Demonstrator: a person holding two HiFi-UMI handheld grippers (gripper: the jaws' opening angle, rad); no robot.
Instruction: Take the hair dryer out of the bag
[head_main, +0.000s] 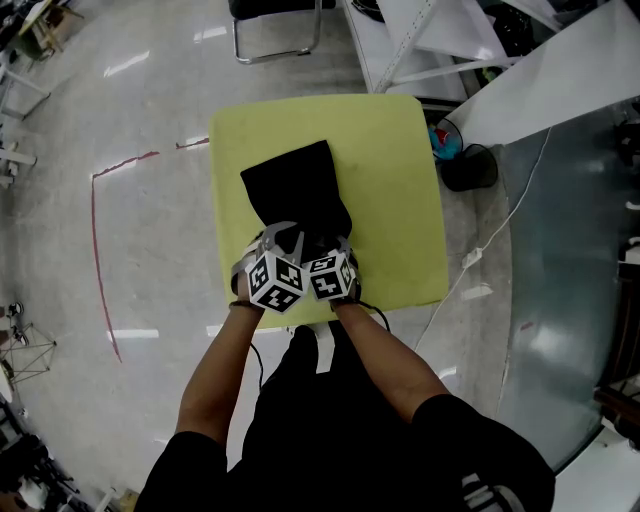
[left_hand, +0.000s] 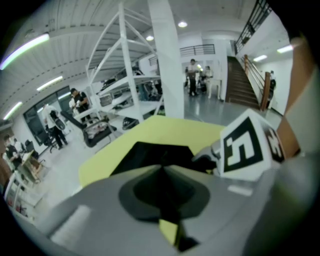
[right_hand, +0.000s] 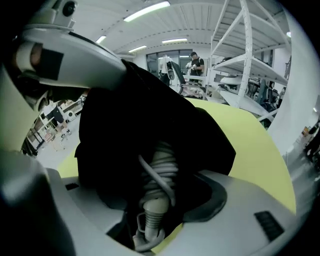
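A black bag (head_main: 295, 190) lies on a yellow-green table (head_main: 400, 200). Both grippers are at its near end, side by side. My left gripper (head_main: 274, 240) is shut on the bag's edge (left_hand: 150, 152) and holds the fabric up; in the right gripper view it shows at the upper left (right_hand: 75, 50) with the bag (right_hand: 135, 115) hanging from it. My right gripper (right_hand: 156, 192) is open wide at the bag's mouth. The hair dryer's pale handle (right_hand: 159, 175), wrapped in its cord, pokes out of the bag between the jaws, and the pads do not press on it. The rest of the dryer is hidden inside.
A chair (head_main: 275, 30) stands beyond the table's far edge. White shelving (head_main: 420, 40) and a black bin (head_main: 470, 165) are at the right, with a white cable (head_main: 500, 225) on the floor. People stand far off in the hall (left_hand: 192, 75).
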